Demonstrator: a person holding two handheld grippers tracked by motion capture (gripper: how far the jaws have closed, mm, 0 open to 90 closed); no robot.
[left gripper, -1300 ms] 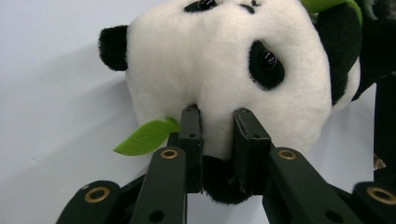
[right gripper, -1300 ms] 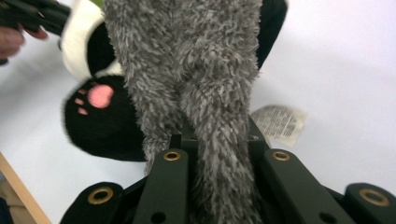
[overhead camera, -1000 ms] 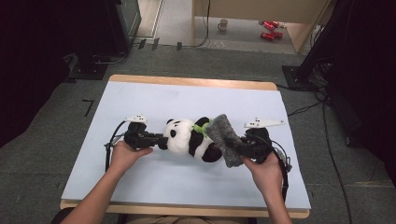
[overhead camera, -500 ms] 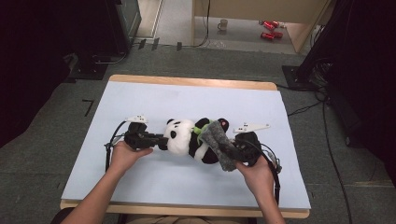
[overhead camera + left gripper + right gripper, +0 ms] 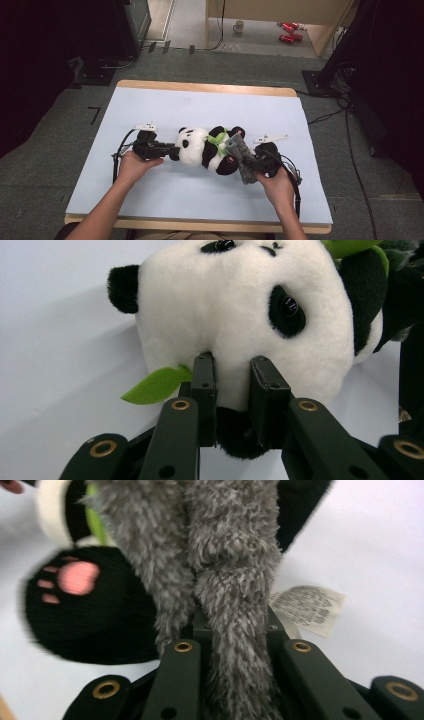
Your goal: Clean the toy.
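The panda plush (image 5: 207,147) lay mid-table on the pale mat (image 5: 200,107). The left gripper (image 5: 234,390) pinched its head, the right gripper (image 5: 235,630) was clamped on the grey fuzzy cloth (image 5: 239,157) at its legs. That slack fur could have slipped free under a pull, or the pinched head could have popped out.
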